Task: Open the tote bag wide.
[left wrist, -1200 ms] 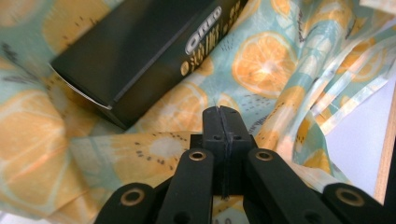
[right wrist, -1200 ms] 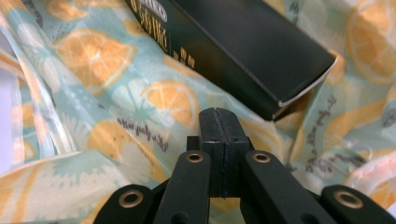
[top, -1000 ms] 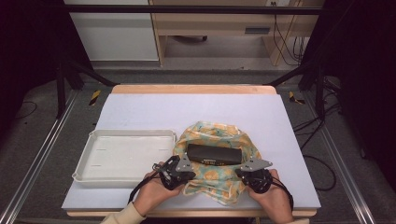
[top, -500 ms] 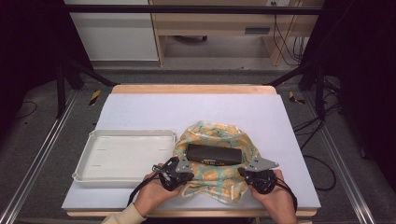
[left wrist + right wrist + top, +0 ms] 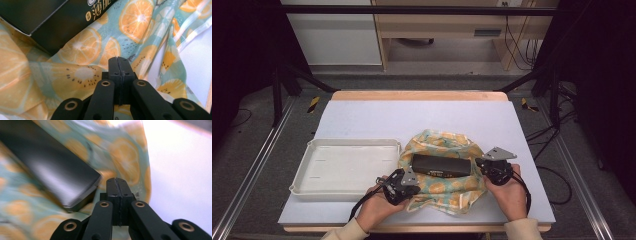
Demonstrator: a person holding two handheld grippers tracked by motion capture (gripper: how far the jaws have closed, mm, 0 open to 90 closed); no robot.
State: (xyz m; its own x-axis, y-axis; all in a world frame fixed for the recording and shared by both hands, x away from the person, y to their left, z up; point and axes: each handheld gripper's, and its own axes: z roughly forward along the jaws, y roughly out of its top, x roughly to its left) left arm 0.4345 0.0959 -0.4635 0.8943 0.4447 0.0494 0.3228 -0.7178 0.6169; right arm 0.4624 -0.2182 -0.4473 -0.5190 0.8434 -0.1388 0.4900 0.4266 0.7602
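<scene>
An orange-slice patterned cloth (image 5: 443,141) lies crumpled on the table with a long black box (image 5: 441,165) resting across its middle. My left gripper (image 5: 412,183) sits at the cloth's near left edge. Its jaws are shut over the fabric (image 5: 82,50), just short of the box (image 5: 37,17), which bears printed characters. My right gripper (image 5: 480,168) is at the box's right end, also shut. In the right gripper view, the right gripper (image 5: 116,181) points past the box's corner (image 5: 52,172), over blurred cloth (image 5: 125,150). Nothing shows between either pair of jaws.
A white rectangular tray (image 5: 347,165) stands empty left of the cloth, close to my left hand. The pale mat on the table (image 5: 422,115) stretches bare behind the cloth and to its right (image 5: 180,170). The wooden table edge lies close under both hands.
My right gripper has moved away from the near edge, up to the box's right end. The left gripper has barely shifted. Cloth and box lie as before.
</scene>
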